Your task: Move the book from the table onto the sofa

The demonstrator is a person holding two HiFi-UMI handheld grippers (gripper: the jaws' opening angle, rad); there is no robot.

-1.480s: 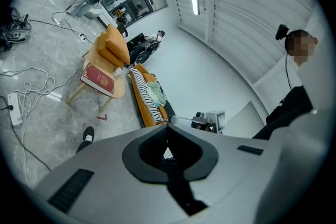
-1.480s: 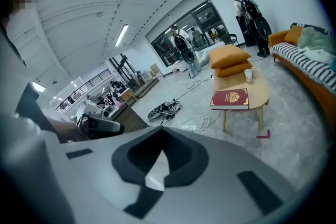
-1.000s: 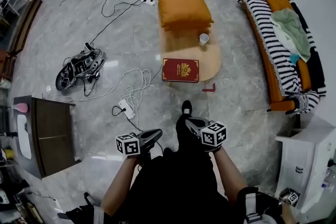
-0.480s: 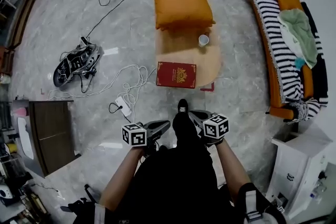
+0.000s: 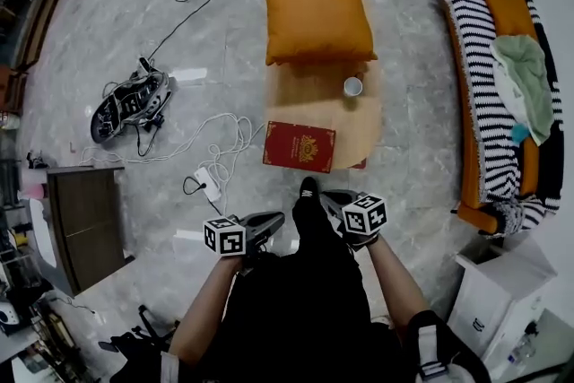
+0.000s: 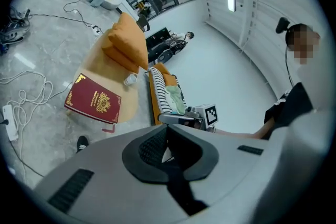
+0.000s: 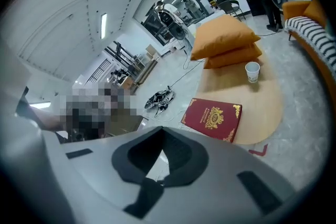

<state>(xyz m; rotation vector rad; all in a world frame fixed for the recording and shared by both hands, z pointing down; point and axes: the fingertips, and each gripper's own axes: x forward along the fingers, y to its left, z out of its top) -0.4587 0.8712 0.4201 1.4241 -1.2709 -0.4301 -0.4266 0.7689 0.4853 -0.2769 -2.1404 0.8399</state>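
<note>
Red, gilt-stamped: recording book (image 5: 300,146) lying flat at near end of table (image 5: 359,130), well apart from sofa (image 5: 471,58). Recording left gripper (image 5: 274,221) and right gripper (image 5: 329,200) hanging short of table, jaws pressed together, holding nothing.

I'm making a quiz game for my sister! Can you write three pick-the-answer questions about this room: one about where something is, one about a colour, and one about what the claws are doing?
1. Where does the book lie?
A) on the sofa
B) on the table
C) on a shelf

2. What colour is the book's cover?
A) blue
B) red
C) green

3. How are the left claw and the right claw?
A) both open
B) one grips the book
C) both shut, empty

Answers:
1 B: it rests on the table's near end, well away from the sofa.
2 B: the cover is red with gold print.
3 C: each gripper view shows the jaws together with nothing between them.
</note>
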